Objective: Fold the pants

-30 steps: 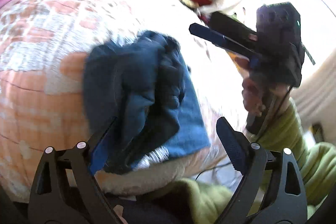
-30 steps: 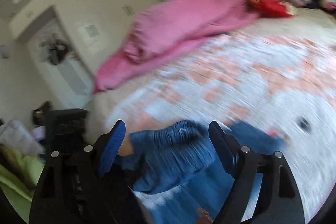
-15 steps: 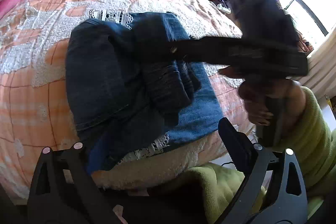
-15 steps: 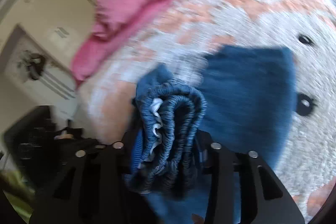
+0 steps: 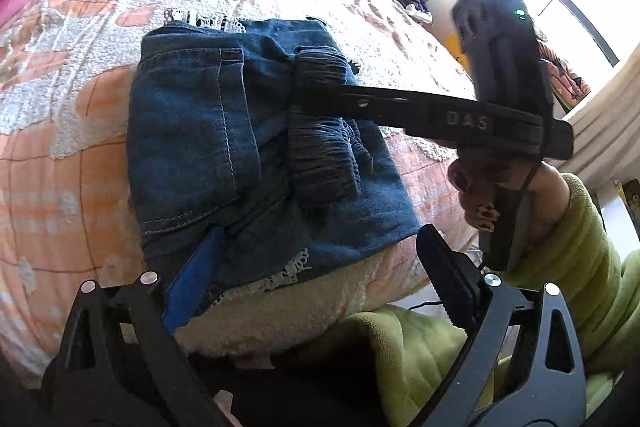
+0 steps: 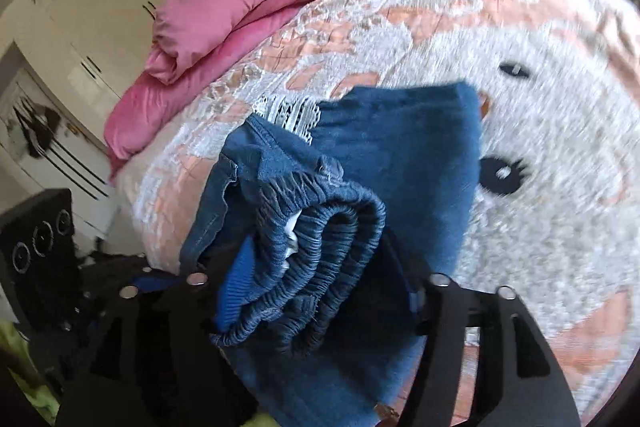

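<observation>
Now folded pants [image 6: 400, 155] on bed, waistband between opening right tongs [image 6: 320, 275]

Pants [image 5: 224, 131], a sec ago a bunched, lifted heap above the bedspread [image 5: 60, 107], are now laid flat in a folded rectangle near the bedspread's front edge. Elastic waistband [image 6: 320, 243], half a sec ago pinched tight, is now only loosely straddled: right gripper [image 6: 320, 291] is lowered onto the pants w/ jaws opening. Left gripper [image 5: 320, 267] is brought lower, its blue pad [image 5: 192, 283] now set against the pants' near corner.
</observation>
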Tool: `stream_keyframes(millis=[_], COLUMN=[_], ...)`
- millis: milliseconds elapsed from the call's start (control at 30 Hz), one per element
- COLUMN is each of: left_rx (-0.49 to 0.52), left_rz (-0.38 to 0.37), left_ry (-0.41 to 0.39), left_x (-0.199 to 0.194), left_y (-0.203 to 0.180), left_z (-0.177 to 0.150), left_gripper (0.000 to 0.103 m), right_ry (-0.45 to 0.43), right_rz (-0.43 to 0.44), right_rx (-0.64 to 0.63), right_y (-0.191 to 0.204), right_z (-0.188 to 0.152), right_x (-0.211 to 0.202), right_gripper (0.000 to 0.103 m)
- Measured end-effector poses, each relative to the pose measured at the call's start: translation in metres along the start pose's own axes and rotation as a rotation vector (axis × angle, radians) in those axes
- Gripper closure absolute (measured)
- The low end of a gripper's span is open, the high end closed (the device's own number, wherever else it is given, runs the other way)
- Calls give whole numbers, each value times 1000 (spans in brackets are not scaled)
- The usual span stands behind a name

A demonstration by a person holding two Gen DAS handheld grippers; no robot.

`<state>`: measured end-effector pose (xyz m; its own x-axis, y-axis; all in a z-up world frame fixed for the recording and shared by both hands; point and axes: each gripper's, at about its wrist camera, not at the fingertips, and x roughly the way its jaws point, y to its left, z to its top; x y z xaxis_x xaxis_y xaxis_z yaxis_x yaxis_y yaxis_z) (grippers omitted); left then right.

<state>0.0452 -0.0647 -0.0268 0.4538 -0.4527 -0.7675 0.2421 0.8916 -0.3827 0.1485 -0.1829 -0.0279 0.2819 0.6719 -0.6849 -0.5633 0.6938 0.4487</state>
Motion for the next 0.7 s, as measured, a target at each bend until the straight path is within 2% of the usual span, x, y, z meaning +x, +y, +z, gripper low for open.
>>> stream_keyframes(millis=[133, 233, 267, 467, 700], left_rx=[-4, -5, -6, -10, -12], left_rz=[17, 46, 55, 93, 126], left_ry=[-15, -31, -35, -63, -90], left_x=[-9, -17, -19, -32, -43], left_y=[2, 2, 1, 2, 3], left_z=[-1, 0, 0, 1, 2], left_gripper=[14, 10, 10, 10, 10], right_ry=[-52, -95, -104, -172, -203], right_rz=[-40, -80, -88, -157, -195], right_rx=[-37, -61, -65, -108, -122], right_y=[4, 8, 8, 16, 20], right_z=[5, 7, 7, 2, -4], right_x=[-19, -38, -42, -70, -88], right_gripper=[21, 16, 10, 7, 7])
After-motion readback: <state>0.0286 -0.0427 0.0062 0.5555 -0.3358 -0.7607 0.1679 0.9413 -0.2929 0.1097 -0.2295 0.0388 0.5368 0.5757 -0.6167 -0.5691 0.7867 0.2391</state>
